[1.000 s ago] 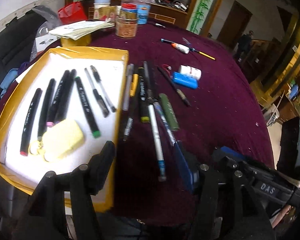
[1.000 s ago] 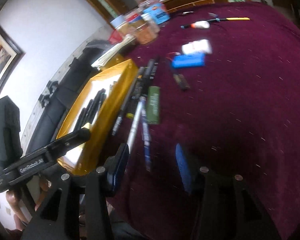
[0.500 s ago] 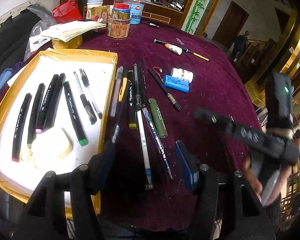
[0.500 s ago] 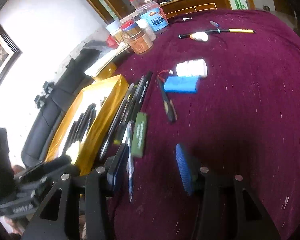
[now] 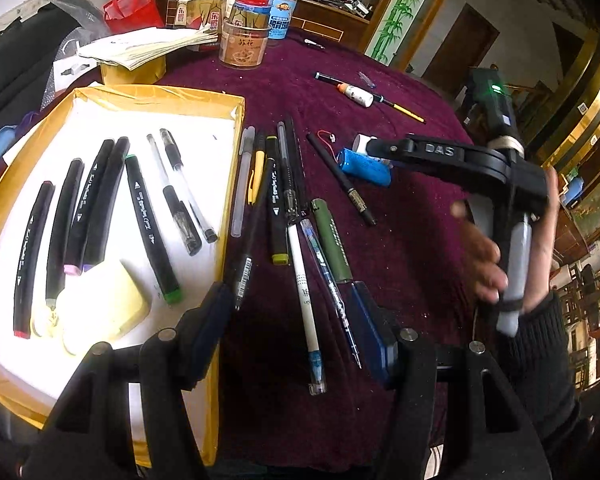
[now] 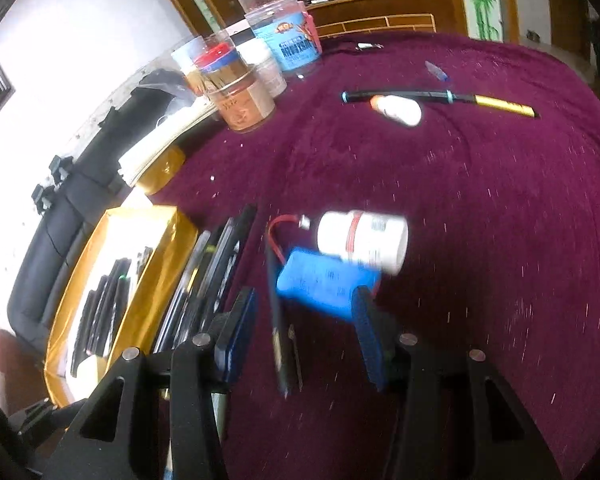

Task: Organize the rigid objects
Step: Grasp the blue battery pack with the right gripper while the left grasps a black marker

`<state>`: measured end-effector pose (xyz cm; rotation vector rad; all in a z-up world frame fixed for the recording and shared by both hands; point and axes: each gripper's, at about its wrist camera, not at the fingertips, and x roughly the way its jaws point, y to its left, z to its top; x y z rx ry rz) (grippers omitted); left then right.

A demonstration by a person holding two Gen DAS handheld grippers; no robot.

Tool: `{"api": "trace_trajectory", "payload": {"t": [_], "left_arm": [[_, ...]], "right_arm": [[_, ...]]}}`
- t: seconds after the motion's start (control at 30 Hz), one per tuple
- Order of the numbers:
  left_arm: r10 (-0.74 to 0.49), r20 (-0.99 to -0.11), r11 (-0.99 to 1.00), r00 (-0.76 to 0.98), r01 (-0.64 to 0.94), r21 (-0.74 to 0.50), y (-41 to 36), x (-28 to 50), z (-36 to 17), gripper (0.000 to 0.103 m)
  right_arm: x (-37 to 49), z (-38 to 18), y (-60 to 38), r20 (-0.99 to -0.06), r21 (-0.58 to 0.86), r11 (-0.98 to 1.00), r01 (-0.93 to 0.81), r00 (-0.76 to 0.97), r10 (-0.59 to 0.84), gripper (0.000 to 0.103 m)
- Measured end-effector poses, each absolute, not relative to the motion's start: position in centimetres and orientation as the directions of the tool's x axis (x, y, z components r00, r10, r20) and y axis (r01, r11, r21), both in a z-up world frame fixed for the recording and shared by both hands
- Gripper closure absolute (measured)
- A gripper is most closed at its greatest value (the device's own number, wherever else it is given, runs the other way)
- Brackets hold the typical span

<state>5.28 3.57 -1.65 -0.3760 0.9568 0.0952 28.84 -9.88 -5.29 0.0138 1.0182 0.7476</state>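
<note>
Both claws are spread wide with nothing in them. The left claw hovers over the loose pens lying in a row on the maroon worktop, just right of the yellow tray that already has black markers in it. The right claw is low over the blue battery, which lies right of the pens, with a white bottle touching it on the far side

Left wrist view high over pens, right wrist view low, near blue battery, both sharing it
</note>
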Motion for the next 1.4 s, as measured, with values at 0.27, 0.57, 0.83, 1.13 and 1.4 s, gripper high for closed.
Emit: {"api": "trace_trajectory", "payload": {"t": [0.27, 0.57, 0.83, 1.13, 1.4], "left_arm": [[-0.092, -0.807, 0.927, 0.583, -0.246, -0.283, 4.4, 5.4, -1.8, 0.043], [-0.116, -0.804, 0.926, 0.583, -0.23, -0.3, 3.8, 5.5, -1.5, 0.043], [-0.098, -0.81, 0.943, 0.578, -0.206, -0.262, 1.5, 5.5, -0.8, 0.043], [-0.151, -0.831, 0.955, 0.535, -0.136, -0.262, -1.2, 10.1, -0.5, 0.043], [-0.095, -0.881, 0.968, 0.464, -0.162, -0.19, -2.2, 18.8, -3.0, 0.044]], "right_arm": [[31.8, -7.2, -7.2, -0.819, 0.259, 0.74, -0.621, 0.265, 0.509, 0.059], [28.4, -8.1, -7.3, -0.813, 0.211, 0.651, -0.729, 0.239, 0.532, 0.059], [27.8, -8.2, -8.1, -0.818, 0.196, 0.712, -0.674, 0.289, 0.498, 0.068], [21.1, -8.4, -16.2, -0.82, 0.252, 0.808, -0.533, 0.326, 0.47, 0.069], [13.9, -8.5, -21.7, -0.794, 0.228, 0.875, -0.427, 0.439, 0.421, 0.069]]}}
